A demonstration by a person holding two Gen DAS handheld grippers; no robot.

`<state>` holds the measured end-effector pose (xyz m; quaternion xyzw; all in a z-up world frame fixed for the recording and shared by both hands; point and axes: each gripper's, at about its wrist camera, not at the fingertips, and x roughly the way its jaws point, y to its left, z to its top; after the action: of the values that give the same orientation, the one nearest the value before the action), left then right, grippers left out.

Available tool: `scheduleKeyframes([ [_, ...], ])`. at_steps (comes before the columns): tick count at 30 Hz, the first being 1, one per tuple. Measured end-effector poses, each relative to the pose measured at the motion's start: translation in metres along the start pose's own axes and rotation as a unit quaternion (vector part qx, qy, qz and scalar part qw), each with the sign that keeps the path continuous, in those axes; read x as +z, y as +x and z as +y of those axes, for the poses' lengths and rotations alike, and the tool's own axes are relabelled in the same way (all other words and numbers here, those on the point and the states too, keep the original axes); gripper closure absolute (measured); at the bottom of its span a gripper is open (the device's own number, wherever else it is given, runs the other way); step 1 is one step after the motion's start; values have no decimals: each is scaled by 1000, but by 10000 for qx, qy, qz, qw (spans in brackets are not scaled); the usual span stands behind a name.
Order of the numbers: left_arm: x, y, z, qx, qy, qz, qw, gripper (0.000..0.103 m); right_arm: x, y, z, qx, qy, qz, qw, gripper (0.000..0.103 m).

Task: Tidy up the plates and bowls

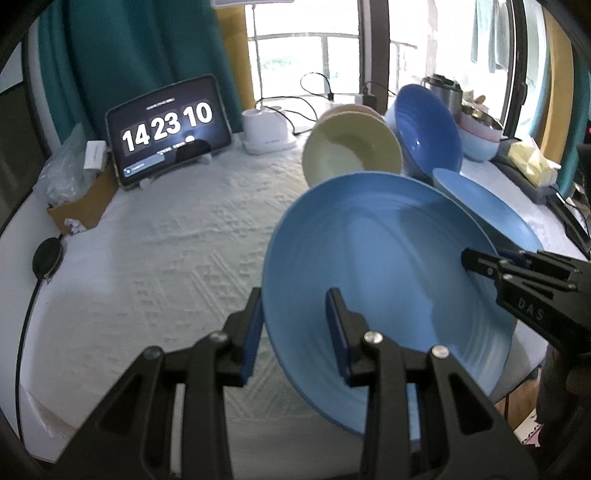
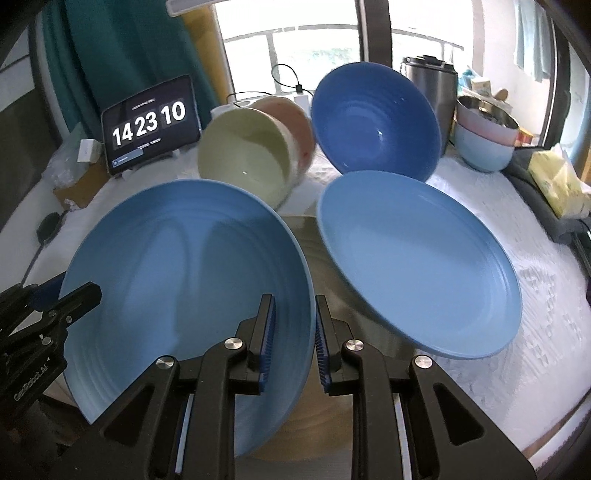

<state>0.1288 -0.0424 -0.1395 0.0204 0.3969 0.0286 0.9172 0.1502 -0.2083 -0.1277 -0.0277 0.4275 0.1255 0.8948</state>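
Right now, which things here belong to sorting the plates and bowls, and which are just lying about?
Part of the job:
- held light blue plate
- second light blue plate
- dark blue bowl
- cream bowl
- pink bowl
- stacked pastel bowls

Lying about:
- tablet clock
- steel canister
- tissue pack

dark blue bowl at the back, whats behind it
Behind the dark blue bowl, a steel pot shows past its upper right edge, with window railing beyond. The bowl covers the pot's lower left part and whatever props the bowl up.
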Motion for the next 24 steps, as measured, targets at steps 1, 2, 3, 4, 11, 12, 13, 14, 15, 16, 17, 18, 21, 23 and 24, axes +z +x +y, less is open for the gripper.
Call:
scheduleKeyframes([
  [1,0,1,-2,-7,17,18,10000,68,-1,1,-3,-13,19,6,10000,81],
  [2,1,2,-6,-13,42,38,10000,68,-1,1,-5,-23,32,14,10000,81],
  [3,0,3,-8,-22,54,46,10000,68,-2,2,-8,-38,50,27,10000,81],
  [4,1,4,-11,-23,78,56,10000,68,-2,3,-10,-47,56,43,10000,81],
  [11,4,9,-26,-103,216,119,9996,68,-5,6,-27,-162,168,84,9997,81],
  [12,4,9,-29,-123,236,118,9996,68,-5,6,-29,-179,178,81,9996,81],
  [13,4,10,-31,-140,253,120,9995,68,-5,7,-32,-204,196,83,9996,81],
  [14,5,12,-34,-158,272,130,9994,68,-5,7,-34,-227,217,84,9995,81],
  [15,6,14,-36,-165,283,136,9994,68,-5,8,-36,-246,228,84,9994,81],
  [16,7,16,-37,-169,296,142,9993,68,-5,9,-39,-269,248,92,9993,81],
  [17,8,18,-39,-183,313,150,9992,68,-5,10,-41,-284,271,111,9992,81],
  [18,9,20,-41,-188,324,159,9992,68,-5,11,-42,-302,285,116,9991,81],
  [21,12,27,-44,-178,354,146,9991,68,-4,14,-46,-343,329,136,9988,81],
  [23,14,34,-46,-172,370,164,9990,68,-4,16,-48,-375,349,141,9986,81],
  [24,15,36,-46,-176,376,178,9990,68,-3,17,-50,-389,354,150,9985,81],
])
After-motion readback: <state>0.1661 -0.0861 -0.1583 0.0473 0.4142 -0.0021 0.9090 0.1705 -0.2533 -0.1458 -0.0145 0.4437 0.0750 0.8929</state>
